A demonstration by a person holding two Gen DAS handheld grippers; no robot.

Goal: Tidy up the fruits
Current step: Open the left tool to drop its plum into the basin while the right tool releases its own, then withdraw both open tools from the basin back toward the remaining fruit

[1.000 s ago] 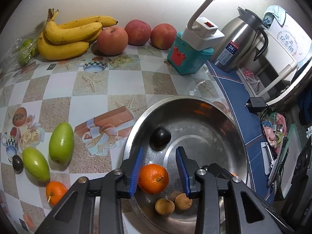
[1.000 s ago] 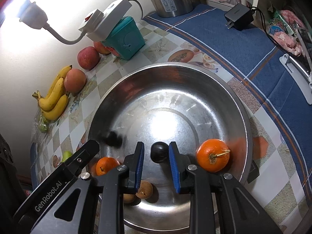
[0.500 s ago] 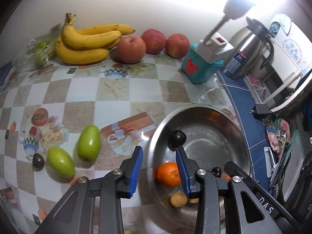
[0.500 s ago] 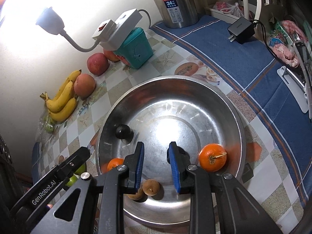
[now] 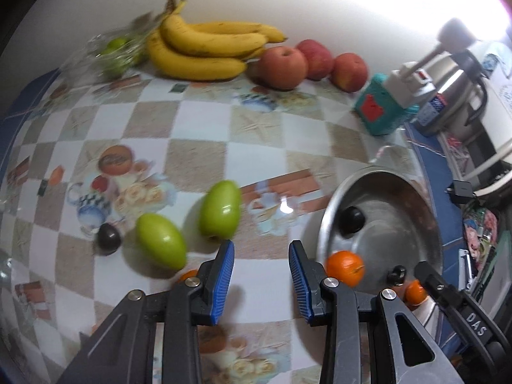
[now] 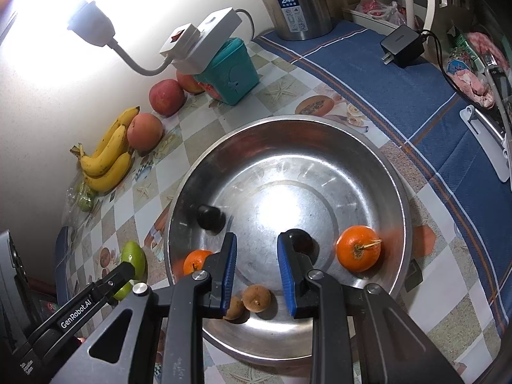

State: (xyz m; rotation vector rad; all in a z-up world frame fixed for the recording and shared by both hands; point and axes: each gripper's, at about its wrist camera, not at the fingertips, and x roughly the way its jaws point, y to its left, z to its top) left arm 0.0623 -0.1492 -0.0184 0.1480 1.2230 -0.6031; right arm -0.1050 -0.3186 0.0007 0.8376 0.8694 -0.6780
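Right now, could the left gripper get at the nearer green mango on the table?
Probably yes: the left gripper hangs empty just right of the green mango, with bare tablecloth between and nothing over it.

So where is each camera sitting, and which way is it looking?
Left wrist: on the left gripper, looking down at the checked tablecloth, two green mangoes and yellow bananas; its own blue-padded fingers show.
Right wrist: on the right gripper, looking down into the round steel bowl; its own fingers show, plus the left gripper's arm.
Both share the bowl, oranges, bananas and red apples.
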